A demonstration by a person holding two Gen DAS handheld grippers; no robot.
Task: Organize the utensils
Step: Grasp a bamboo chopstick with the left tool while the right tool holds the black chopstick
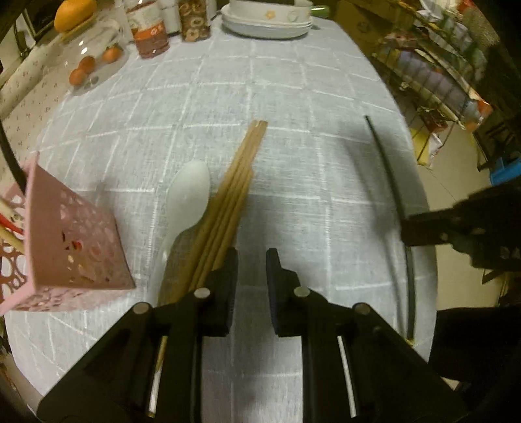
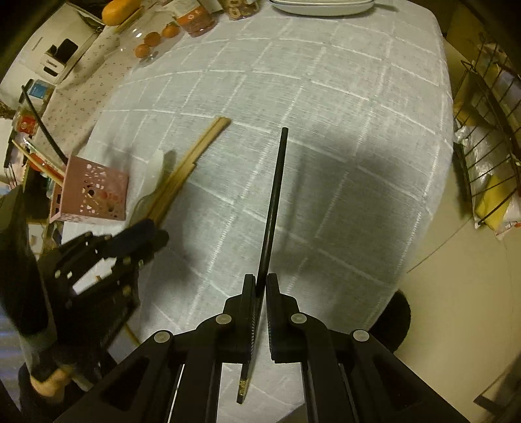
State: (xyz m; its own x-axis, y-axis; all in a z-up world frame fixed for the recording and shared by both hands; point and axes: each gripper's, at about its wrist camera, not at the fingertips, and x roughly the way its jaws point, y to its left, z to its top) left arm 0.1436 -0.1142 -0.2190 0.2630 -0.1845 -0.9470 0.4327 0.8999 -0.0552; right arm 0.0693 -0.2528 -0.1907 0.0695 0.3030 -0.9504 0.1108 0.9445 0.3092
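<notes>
A bundle of wooden chopsticks [image 1: 232, 195] lies on the grey checked tablecloth [image 1: 293, 97] beside a white spoon [image 1: 189, 192] and a wooden-handled utensil [image 1: 177, 260]. My left gripper [image 1: 251, 260] is open and empty, just right of the chopsticks' near ends. A pink perforated utensil holder [image 1: 75, 240] stands at the left with several utensils in it. My right gripper [image 2: 259, 286] is shut on a black chopstick [image 2: 276, 195], held above the cloth and pointing away. The left gripper [image 2: 143, 237] also shows in the right wrist view, near the holder [image 2: 94, 192].
At the table's far end stand stacked white plates [image 1: 267, 22], food jars [image 1: 149, 32] and a glass stand with oranges [image 1: 94, 65]. A wire rack [image 2: 488, 130] with bags stands off the table's right edge.
</notes>
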